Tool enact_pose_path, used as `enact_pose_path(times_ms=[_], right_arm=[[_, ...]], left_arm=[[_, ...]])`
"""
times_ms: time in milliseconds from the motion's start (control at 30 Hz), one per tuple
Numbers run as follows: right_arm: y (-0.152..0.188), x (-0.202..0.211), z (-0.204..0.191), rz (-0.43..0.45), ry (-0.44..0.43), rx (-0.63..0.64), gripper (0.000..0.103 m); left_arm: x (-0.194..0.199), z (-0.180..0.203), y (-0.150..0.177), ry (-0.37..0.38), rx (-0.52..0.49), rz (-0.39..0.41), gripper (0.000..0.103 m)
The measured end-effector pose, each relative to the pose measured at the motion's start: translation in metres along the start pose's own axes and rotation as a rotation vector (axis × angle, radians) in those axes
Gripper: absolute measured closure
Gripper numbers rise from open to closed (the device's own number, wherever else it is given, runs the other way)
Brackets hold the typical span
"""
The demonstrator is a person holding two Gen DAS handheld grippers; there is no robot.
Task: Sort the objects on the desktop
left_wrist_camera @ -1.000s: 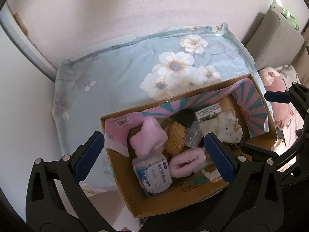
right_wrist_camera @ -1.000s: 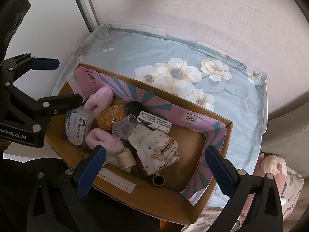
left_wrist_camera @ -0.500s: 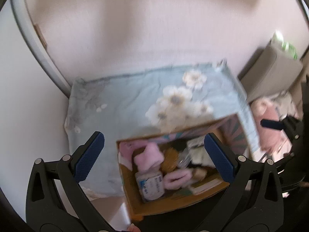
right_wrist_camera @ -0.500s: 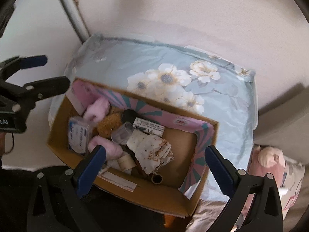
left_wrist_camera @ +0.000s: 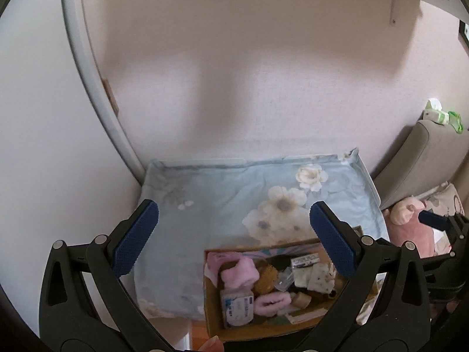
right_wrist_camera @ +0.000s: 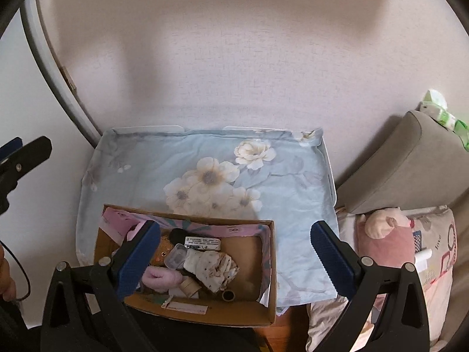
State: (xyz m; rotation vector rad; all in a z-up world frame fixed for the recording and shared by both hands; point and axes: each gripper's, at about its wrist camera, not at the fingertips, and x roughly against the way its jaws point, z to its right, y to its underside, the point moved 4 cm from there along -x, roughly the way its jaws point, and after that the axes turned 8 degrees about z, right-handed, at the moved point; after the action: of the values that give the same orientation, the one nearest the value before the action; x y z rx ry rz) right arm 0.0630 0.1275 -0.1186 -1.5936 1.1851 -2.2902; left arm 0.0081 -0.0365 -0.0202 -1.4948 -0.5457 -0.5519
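A cardboard box (left_wrist_camera: 214,321) (right_wrist_camera: 263,316) with a pink and teal lining sits at the near edge of a table under a pale blue flowered cloth (left_wrist_camera: 211,205) (right_wrist_camera: 287,182). Inside lie pink fluffy pieces (left_wrist_camera: 237,272) (right_wrist_camera: 159,278), a brown plush toy (left_wrist_camera: 265,278), a white and blue packet (left_wrist_camera: 237,308), a spotted cloth (right_wrist_camera: 212,264), a clear plastic cup (right_wrist_camera: 175,259) and a small tape roll (right_wrist_camera: 190,287). My left gripper (left_wrist_camera: 233,240) and right gripper (right_wrist_camera: 234,259) both hang open high above the box, holding nothing.
A pale wall stands behind the table. A grey sofa arm (right_wrist_camera: 404,164) with a green and white pack (right_wrist_camera: 439,111) on it lies to the right, and a pink plush pillow (right_wrist_camera: 387,240) below it. A white pipe (left_wrist_camera: 91,67) runs up the left.
Both grippers have risen and drawn back from the box, which now looks smaller and lower in both views. More wall shows. Both stay open; the box contents have not moved.
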Motion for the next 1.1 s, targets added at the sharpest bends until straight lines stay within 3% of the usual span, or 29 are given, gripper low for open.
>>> enact_pose_path(times_ms=[1100], right_arm=[[0.016,0.019,-0.001,0.037,0.046,-0.013,0.001]], left_arm=[[0.015,0.005,0.016,0.022,-0.013,-0.002,0.0]])
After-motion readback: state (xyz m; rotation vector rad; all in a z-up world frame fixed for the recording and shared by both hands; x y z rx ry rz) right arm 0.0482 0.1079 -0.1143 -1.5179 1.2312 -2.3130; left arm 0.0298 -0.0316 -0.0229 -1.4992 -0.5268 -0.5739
